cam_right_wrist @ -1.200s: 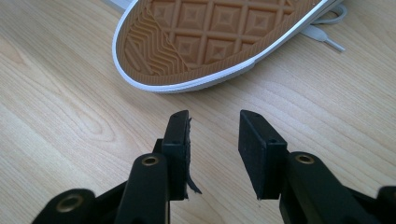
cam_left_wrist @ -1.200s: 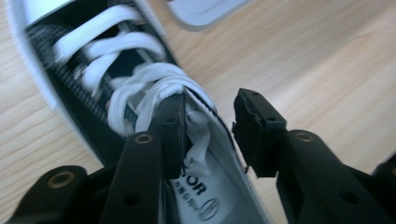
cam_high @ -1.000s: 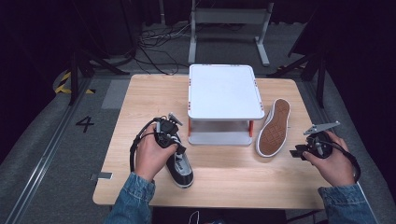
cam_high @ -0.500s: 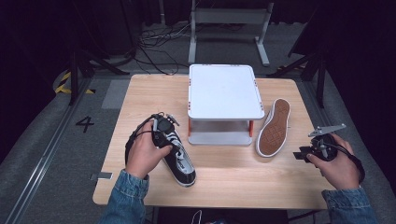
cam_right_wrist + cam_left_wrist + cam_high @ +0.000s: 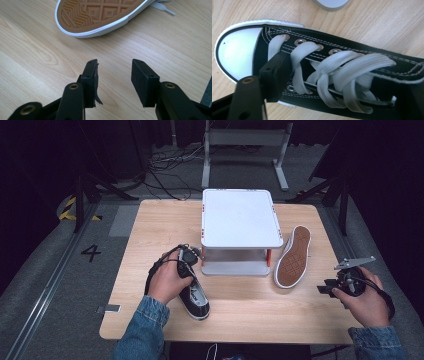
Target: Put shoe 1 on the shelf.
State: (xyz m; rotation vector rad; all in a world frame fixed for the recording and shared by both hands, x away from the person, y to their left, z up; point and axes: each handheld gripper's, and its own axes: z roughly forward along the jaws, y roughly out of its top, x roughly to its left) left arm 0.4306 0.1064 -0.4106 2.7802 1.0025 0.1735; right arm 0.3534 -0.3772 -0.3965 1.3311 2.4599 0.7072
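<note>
Black canvas shoe upright on the near-left of the wooden table, just beside the white two-tier stand. Likely light, with a soft upper and stiffer rubber toe cap — the laced throat or side wall offers the surest hold. Left gripper, hand palm-down above the shoe, has its jaws astride the laces; whether they pinch cannot be told. Right gripper — jaws apart, empty — hovers near the second shoe, lying sole-up at right.
</note>
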